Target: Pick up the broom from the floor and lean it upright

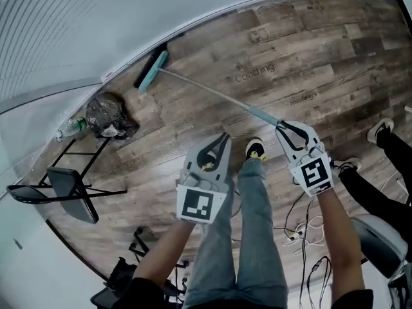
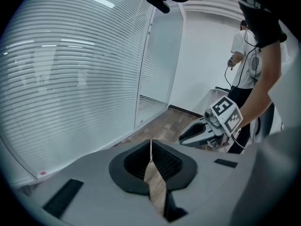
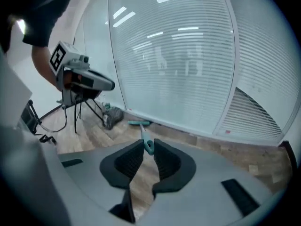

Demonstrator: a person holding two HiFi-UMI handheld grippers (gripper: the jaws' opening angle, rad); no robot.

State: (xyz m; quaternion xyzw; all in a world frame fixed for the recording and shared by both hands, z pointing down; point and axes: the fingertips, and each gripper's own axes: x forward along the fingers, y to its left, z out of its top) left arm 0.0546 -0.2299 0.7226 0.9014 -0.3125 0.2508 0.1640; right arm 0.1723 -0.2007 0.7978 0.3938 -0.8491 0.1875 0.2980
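Note:
The broom lies slanted across the wood floor, its teal head (image 1: 152, 70) near the blind-covered glass wall and its thin handle (image 1: 212, 93) running toward me. My right gripper (image 1: 282, 129) is shut on the teal grip at the handle's end. In the right gripper view that grip (image 3: 148, 146) sits pinched between the two dark pads, and the broom head (image 3: 139, 123) rests on the floor ahead by the wall. My left gripper (image 1: 223, 138) hangs beside it over my leg, shut with nothing in it; its pads (image 2: 162, 159) meet edge to edge.
A dark rubbish bag (image 1: 111, 116) and a plastic bottle (image 1: 72, 126) lie by the wall at left. A black folding chair (image 1: 61, 188) stands nearer left. Cables (image 1: 302, 227) trail on the floor by my feet. Another person's legs (image 1: 380, 195) are at the right.

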